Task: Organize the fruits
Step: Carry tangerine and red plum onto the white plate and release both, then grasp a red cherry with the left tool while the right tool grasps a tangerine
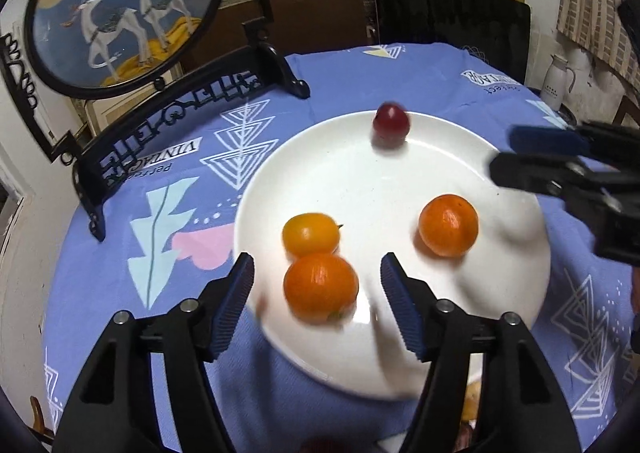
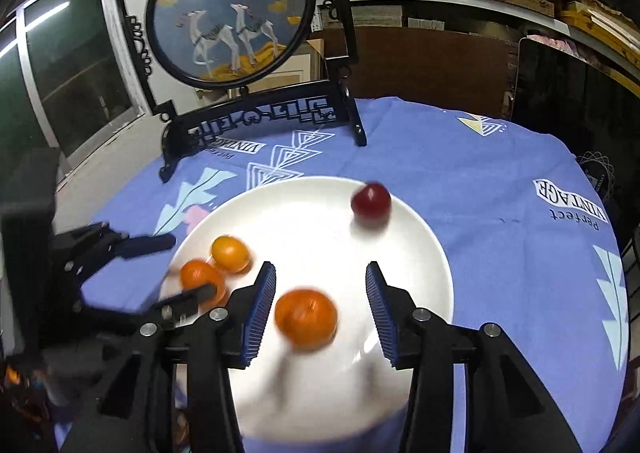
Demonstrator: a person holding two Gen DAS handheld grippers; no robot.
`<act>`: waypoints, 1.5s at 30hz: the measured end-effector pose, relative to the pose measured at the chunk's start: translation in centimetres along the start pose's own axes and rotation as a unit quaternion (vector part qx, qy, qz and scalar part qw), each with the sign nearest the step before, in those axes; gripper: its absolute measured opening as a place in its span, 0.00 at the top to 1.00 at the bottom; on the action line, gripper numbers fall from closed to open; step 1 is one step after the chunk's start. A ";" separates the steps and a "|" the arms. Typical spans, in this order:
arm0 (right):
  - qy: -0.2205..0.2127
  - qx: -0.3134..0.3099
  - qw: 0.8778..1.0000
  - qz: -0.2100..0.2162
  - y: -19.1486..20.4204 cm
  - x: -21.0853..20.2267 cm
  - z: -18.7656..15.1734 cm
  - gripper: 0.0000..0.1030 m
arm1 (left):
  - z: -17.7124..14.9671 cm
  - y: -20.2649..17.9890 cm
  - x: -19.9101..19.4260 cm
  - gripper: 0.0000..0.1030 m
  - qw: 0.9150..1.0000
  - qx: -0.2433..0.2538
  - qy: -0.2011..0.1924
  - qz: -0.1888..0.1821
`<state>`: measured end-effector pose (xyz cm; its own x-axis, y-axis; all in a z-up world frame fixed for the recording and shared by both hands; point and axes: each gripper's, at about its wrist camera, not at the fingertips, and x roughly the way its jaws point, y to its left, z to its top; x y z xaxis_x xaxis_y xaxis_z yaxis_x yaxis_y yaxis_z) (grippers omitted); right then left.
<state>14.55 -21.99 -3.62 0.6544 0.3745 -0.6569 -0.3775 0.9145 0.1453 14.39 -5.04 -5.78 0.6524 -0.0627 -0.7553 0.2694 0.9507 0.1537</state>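
Observation:
A white plate point(image 1: 360, 181) point(image 2: 312, 221) on the blue cloth carries several fruits. My left gripper point(image 1: 318, 269) is open around an orange point(image 1: 321, 287) on the plate's near side, with a gap at each pad. A yellow-orange fruit point(image 1: 311, 234) point(image 2: 230, 253) touches that orange point(image 2: 200, 275) from behind. My right gripper point(image 2: 320, 273) is open too; a second orange point(image 2: 306, 319) point(image 1: 449, 225) lies on the plate between its fingers, clear of the right pad. A dark red fruit point(image 1: 391, 124) point(image 2: 371, 202) sits at the plate's far rim. Each gripper shows in the other's view, the right gripper point(image 1: 502, 153) at the right and the left gripper point(image 2: 194, 265) at the left.
A round deer picture in a black carved stand point(image 1: 180, 113) point(image 2: 256, 121) occupies the table's far left. A dark chair back point(image 1: 452, 21) rises behind the table. A white jug point(image 1: 558, 81) stands off to the right. The patterned blue tablecloth point(image 2: 500, 253) covers the round table.

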 end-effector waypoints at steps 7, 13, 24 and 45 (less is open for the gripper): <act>0.012 -0.053 0.998 0.027 4.0 -6.0 -6.3 0.46 | -3.7 0.9 -4.9 0.30 1.000 0.007 -0.021 -0.006; 0.043 -0.111 0.991 0.061 8.9 -9.5 -13.5 0.46 | -8.3 2.6 -9.7 0.25 0.999 0.011 -0.039 -0.012; 0.113 -0.069 0.984 0.119 13.3 -6.7 -18.0 0.49 | -16.6 4.8 -12.6 0.23 0.999 0.028 -0.014 -0.024; 0.101 -0.060 0.989 0.095 12.6 -7.1 -18.2 0.69 | -19.2 0.1 -9.2 0.70 0.991 0.082 0.041 -0.098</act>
<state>-6.73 -15.90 -10.59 0.4250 0.4894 -0.7615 -0.5638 0.8013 0.2002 -5.22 1.42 -11.01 0.5184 -0.2091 -0.8292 0.5008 0.8602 0.0961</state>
